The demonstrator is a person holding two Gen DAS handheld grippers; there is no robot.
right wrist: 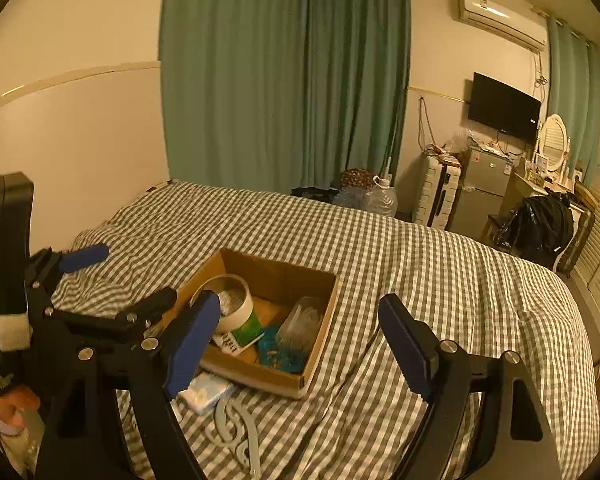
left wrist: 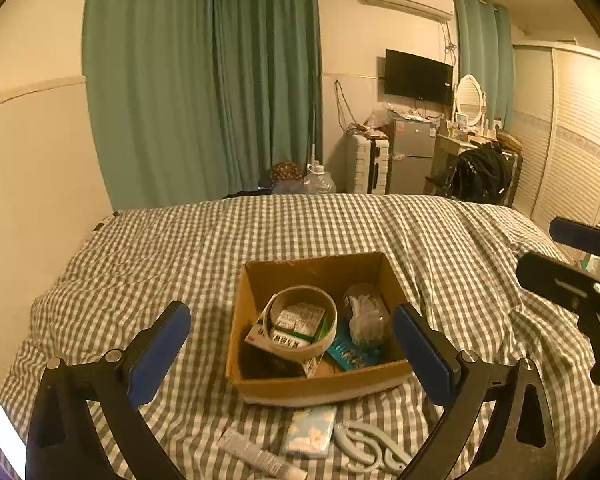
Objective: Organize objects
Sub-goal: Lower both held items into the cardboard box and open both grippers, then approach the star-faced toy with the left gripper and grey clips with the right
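An open cardboard box (left wrist: 316, 386) (right wrist: 320, 344) sits on the checked bedspread. Inside lie a roll of tape (left wrist: 302, 322) (right wrist: 236, 312), small printed packets (left wrist: 296, 326), a clear plastic bag (left wrist: 366, 316) (right wrist: 300, 322), a teal packet (left wrist: 352, 354) and a dark item (left wrist: 266, 362). In front of the box lie a tissue pack (left wrist: 310, 430) (right wrist: 206, 394), a tube (left wrist: 256, 458) and a pale curved template (left wrist: 366, 446) (right wrist: 238, 426). My left gripper (left wrist: 292, 354) is open, its blue pads either side of the box. My right gripper (right wrist: 300, 346) is open and empty, above the box's right side.
The bed (left wrist: 180, 248) runs back to green curtains (left wrist: 204, 80). Beyond its far edge stand a water jug (left wrist: 319, 180), a suitcase (left wrist: 366, 164), a small fridge (left wrist: 412, 156) and a chair with dark clothes (left wrist: 482, 174). A hand shows by the left gripper's handle (right wrist: 16, 400).
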